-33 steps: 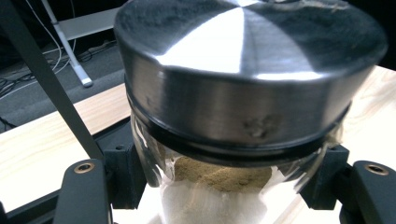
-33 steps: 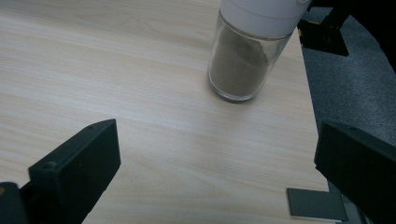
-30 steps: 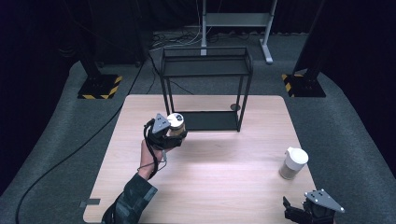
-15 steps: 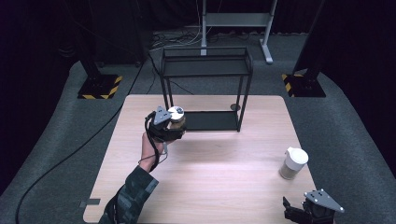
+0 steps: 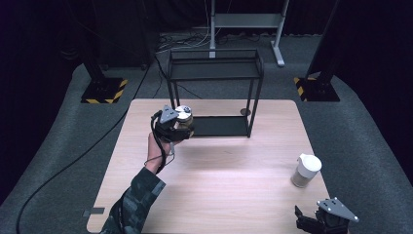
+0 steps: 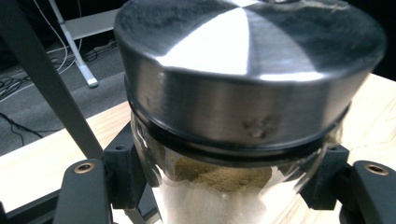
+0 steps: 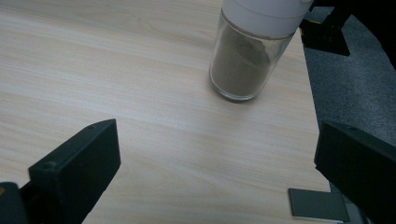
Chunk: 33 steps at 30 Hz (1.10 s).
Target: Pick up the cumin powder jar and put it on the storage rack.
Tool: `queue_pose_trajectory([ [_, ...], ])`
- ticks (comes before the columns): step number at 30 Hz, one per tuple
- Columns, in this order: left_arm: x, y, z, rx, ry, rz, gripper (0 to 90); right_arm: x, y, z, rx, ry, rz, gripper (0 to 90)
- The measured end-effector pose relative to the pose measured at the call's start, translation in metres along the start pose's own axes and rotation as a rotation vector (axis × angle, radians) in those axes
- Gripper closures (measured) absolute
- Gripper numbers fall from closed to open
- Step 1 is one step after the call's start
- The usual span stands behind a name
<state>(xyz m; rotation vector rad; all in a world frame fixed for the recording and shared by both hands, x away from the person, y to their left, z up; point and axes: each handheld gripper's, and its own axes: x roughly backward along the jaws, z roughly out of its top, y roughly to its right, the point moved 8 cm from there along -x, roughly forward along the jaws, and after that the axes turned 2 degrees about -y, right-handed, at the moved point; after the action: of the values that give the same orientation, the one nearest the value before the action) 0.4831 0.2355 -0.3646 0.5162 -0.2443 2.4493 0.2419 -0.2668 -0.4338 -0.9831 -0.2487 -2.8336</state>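
My left gripper [image 5: 179,127] is shut on a glass jar [image 5: 183,118] with a shiny metal lid [image 6: 247,60] and brown powder inside [image 6: 219,175]. It is held above the table's far left part, just in front of the black wire rack [image 5: 214,73]. Both pads press the jar's glass sides below the lid. At the table's near right corner my right gripper [image 5: 311,222] stands open with nothing between its jaws. Ahead of it stands a glass shaker [image 7: 247,51] with a white cap [image 5: 309,163], filled with brown powder.
The rack has a low shelf [image 5: 219,126] resting on the wooden table [image 5: 229,195] and an upper shelf above it. A small round object [image 5: 245,112] lies by the rack's right leg. A grey tag [image 7: 317,204] lies near the table's right edge.
My left hand has carried the jar slightly farther and to the right, closer to the rack's lower shelf. The right gripper and the shaker have stayed put.
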Motion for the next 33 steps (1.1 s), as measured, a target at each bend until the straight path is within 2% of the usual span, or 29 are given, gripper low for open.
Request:
queue_pose_trajectory([
  [11, 0.002, -0.002, 0.016, -0.011, 0.02, 0.005, 30.8, 0.001, 0.0, 0.001, -0.001, 0.001, -0.002, 0.0],
  [19, 0.002, -0.008, 0.027, -0.026, 0.012, 0.004, 30.8, 0.002, 0.001, 0.001, 0.0, 0.001, -0.003, 0.0],
  [33, 0.004, -0.008, 0.046, -0.047, 0.025, 0.001, 30.8, 0.001, 0.0, 0.001, -0.001, -0.003, -0.004, 0.0],
])
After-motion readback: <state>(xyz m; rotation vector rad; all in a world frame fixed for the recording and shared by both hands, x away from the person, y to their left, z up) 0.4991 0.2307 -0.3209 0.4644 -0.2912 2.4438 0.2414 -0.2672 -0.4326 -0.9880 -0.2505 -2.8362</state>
